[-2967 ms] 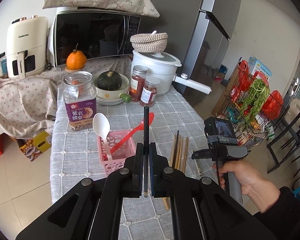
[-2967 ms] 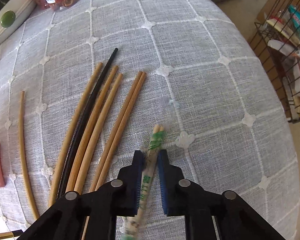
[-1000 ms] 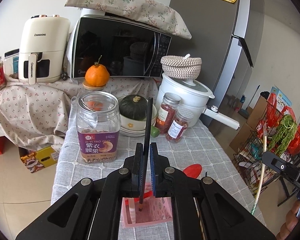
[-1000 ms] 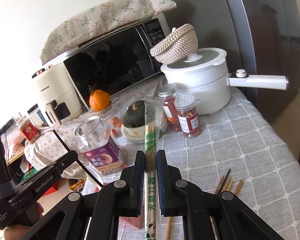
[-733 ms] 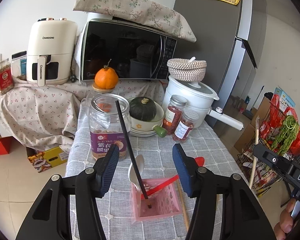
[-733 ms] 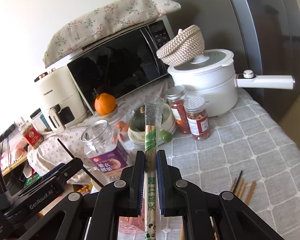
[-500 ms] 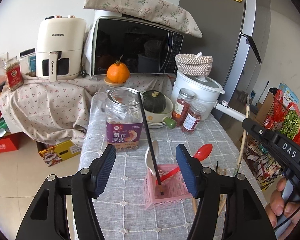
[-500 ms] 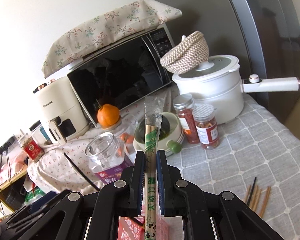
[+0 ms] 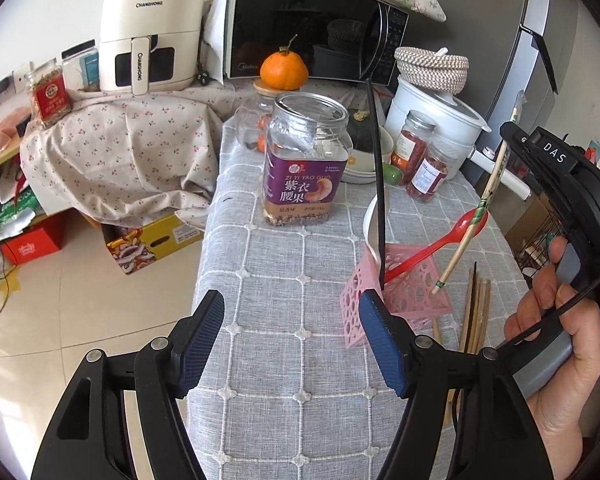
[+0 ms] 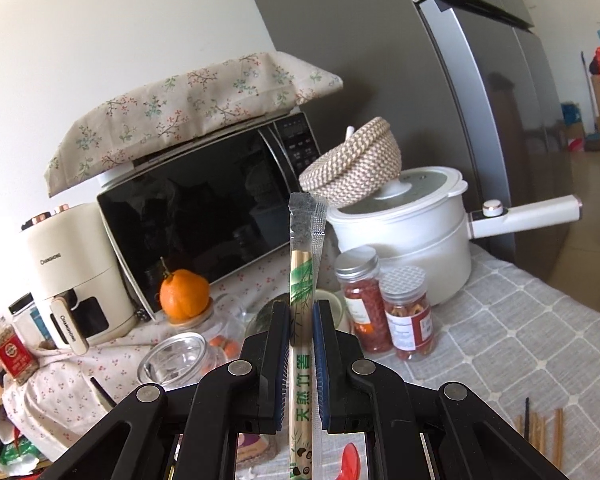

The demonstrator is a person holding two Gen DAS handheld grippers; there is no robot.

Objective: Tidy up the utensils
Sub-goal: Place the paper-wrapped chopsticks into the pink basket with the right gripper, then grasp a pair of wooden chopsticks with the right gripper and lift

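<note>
A pink basket [image 9: 404, 296] stands on the grey checked tablecloth [image 9: 284, 264]. In it lean a black chopstick [image 9: 376, 168], a red spoon [image 9: 440, 244] and a white spoon [image 9: 374, 220]. My left gripper [image 9: 290, 304] hangs in front of the basket; its jaws are opening and nothing is between them. My right gripper [image 10: 302, 308] is shut on a paper-wrapped pair of chopsticks [image 10: 301, 264]. In the left wrist view the wrapped pair [image 9: 476, 216] slants down over the basket's right side. Several loose wooden chopsticks [image 9: 476, 308] lie right of the basket.
Behind the basket stand a clear jar [image 9: 306, 160], two spice jars [image 9: 420, 160], a bowl with a squash and a white pot [image 10: 404, 240]. A microwave [image 10: 204, 216], an air fryer [image 9: 152, 28] and a fridge [image 10: 480, 100] are further back. The table's left edge [image 9: 206, 240] drops to the floor.
My left gripper let go of the black chopstick, which now stands in the basket, then opened wide and drew back. My right gripper carried the wrapped chopsticks over towards the basket.
</note>
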